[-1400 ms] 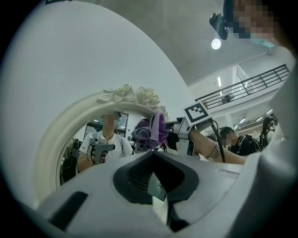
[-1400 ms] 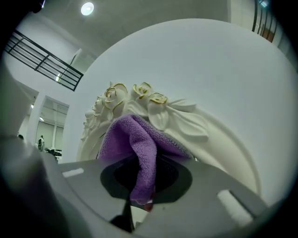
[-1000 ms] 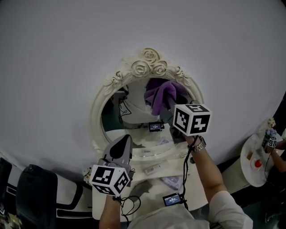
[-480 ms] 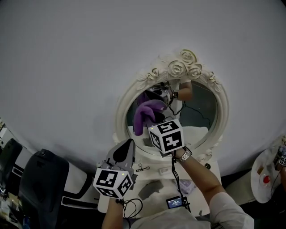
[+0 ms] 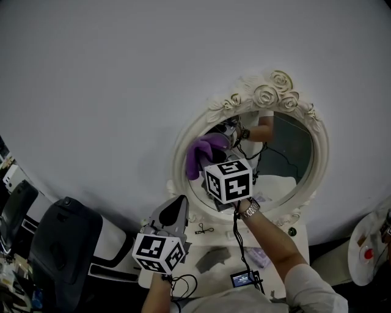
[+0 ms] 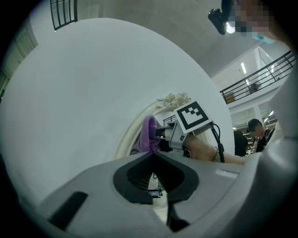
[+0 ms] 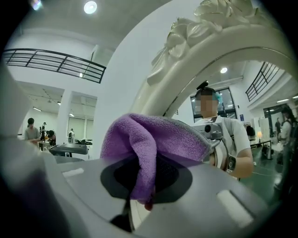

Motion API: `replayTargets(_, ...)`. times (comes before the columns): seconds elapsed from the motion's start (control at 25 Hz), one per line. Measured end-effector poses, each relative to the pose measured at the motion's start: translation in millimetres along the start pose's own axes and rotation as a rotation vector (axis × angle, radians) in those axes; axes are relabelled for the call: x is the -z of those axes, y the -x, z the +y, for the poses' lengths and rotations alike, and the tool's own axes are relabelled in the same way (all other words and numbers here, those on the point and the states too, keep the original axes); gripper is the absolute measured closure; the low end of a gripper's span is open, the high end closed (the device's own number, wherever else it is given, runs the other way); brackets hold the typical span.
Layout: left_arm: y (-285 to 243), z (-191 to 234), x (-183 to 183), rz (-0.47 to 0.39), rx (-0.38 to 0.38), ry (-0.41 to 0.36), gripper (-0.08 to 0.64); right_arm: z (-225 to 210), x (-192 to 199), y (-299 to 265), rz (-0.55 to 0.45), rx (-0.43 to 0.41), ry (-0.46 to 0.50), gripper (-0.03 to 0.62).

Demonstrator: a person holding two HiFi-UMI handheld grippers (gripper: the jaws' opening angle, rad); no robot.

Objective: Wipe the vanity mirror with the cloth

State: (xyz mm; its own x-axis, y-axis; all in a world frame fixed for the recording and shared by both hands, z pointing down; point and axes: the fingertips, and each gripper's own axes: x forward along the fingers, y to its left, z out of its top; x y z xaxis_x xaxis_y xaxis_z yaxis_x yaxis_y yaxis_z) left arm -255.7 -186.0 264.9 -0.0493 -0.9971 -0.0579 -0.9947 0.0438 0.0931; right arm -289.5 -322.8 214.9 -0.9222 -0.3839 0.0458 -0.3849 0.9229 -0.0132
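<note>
- Wall (image 5: pixel 122 92) grey, mirror (image 5: pixel 296 150) on it. Cloth (image 5: pixel 203 153) has gone from upper-middle glass to the left rim, clamped in right gripper (image 7: pixel 145 183).
- Stroke's running left, so probably mid-wipe. Left gripper (image 6: pixel 152 155)?
- Jaws together, empty, low, well off the mirror.

This seems to be a large open hall of an office or a laboratory, where a small dressing corner is set up, and not a real home. A mirror (image 5: pixel 293 153) in a white frame with roses and a small white table (image 5: pixel 211 241) stand against a plain white wall (image 5: pixel 122 92). Around them are a black office chair (image 5: pixel 58 235), a round white table (image 5: pixel 366 247), railings (image 7: pixel 56 60) of an upper floor, a round ceiling lamp (image 7: pixel 90 7) and people (image 7: pixel 30 126) far behind.
</note>
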Motion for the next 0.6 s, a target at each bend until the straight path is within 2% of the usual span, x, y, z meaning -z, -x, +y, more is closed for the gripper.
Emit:
replayTargets(0.28,-25,-24,5,0.018,0.076,-0.016,0.56,-29,-3,22,-0.021,0.031,0.005,0.537)
replayTargets(0.6,-58,-70,10,0.018,0.21,-0.005,0.56,-95,3,79,-0.02,0.165,0.011,0.535)
